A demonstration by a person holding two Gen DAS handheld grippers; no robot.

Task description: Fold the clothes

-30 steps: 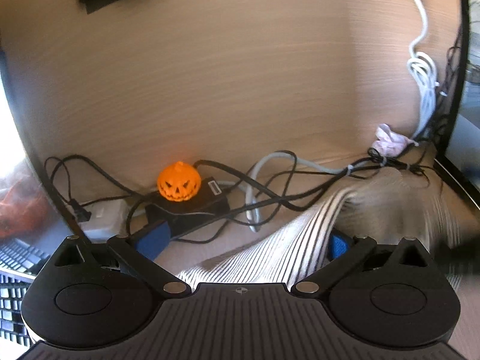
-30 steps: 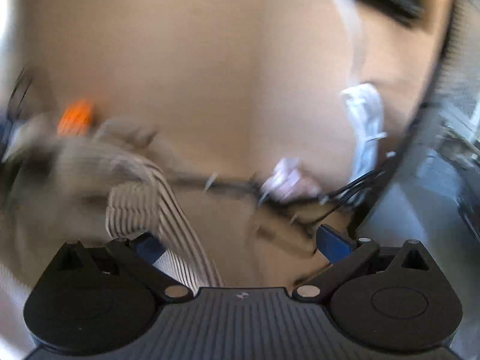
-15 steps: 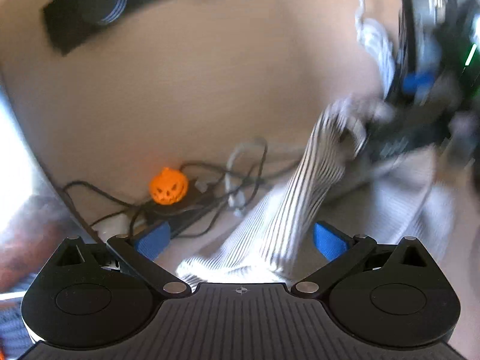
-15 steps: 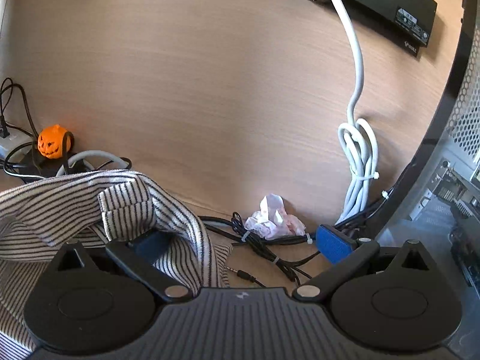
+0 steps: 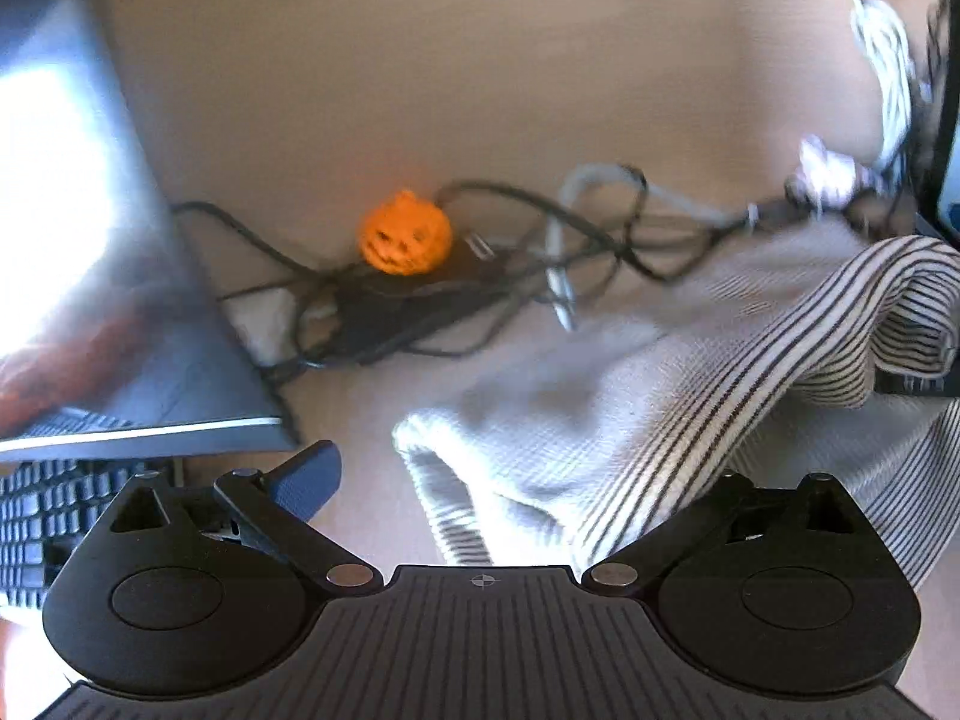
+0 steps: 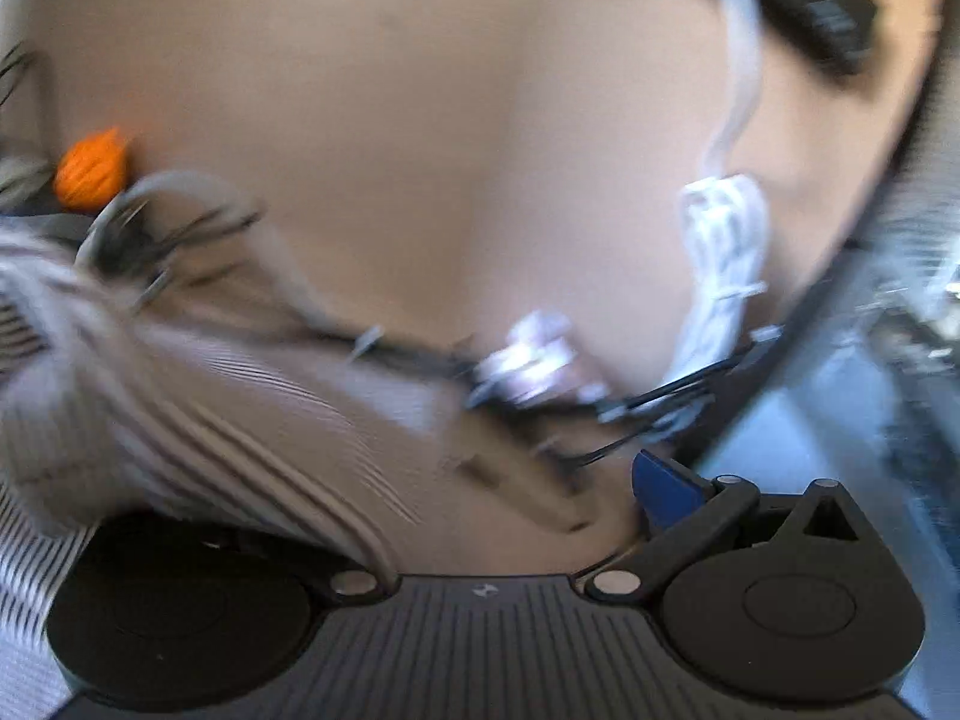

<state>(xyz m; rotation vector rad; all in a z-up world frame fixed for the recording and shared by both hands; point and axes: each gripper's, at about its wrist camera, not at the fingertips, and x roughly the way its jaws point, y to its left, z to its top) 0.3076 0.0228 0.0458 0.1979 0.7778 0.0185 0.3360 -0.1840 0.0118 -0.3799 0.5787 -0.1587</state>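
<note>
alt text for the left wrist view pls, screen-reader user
The open left gripper hangs over a rumpled black-and-white striped garment on a light wooden desk, cloth draped across its right finger. Behind sit an orange pumpkin figure on tangled black cables; a keyboard lies at left.

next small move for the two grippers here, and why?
Probably draw both grippers back toward the person, away from the wall, before folding. The striped shirt is bunched and drapes over the left gripper, whose fingers stand apart, and over the right gripper. Its far edge lies against the tangled cables by the orange pumpkin, so folding here risks snagging them.
</note>
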